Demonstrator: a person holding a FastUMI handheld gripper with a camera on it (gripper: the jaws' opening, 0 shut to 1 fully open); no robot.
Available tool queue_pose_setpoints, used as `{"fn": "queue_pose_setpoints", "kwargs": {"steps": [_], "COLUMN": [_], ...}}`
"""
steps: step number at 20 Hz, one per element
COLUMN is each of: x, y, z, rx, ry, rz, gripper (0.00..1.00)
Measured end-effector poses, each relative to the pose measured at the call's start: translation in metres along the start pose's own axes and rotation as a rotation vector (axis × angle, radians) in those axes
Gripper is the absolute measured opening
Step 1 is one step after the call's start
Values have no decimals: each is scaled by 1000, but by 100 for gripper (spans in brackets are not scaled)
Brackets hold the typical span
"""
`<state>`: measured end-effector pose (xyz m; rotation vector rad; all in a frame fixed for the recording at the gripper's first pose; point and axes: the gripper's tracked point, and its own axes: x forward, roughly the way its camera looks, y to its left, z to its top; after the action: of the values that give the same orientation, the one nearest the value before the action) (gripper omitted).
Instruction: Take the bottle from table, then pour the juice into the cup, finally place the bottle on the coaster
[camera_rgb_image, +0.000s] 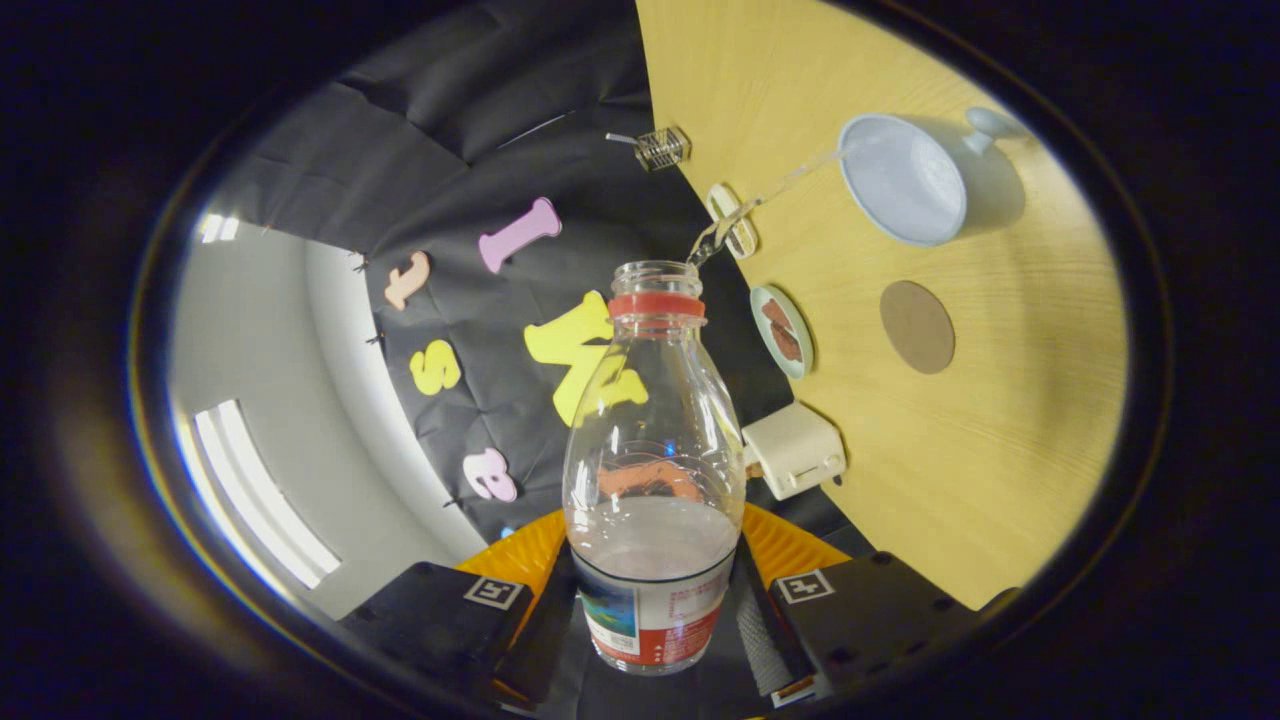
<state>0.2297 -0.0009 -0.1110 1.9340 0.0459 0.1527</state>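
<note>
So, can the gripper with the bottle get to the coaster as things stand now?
Probably yes. The gripper has its fingers shut on the bottle, which is tilted and pouring into the cup. The coaster lies bare beside the cup, with open table around it.

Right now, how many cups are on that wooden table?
1: the pale blue cup stands on the wooden table, beyond the round brown coaster; liquid streams into it from the bottle the gripper clamps.

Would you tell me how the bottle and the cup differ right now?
The bottle is clear plastic, held between the gripper fingers and tipped; the cup is opaque pale blue, resting on the table. The bottle's neck is narrow, the cup's mouth wide. A liquid stream joins them.
</note>
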Motion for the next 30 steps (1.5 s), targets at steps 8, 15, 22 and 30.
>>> {"fn": "queue_pose_setpoints", "kwargs": {"steps": [8,15,22,30], "x": [-1,-5,-14,-15], "y": [4,13,37,39], "z": [-7,-11,4,4], "rx": [58,106,231,232], "ry": [11,24,5,7], "rz": [-2,21,118,109], "gripper": [77,77,77,77]}}
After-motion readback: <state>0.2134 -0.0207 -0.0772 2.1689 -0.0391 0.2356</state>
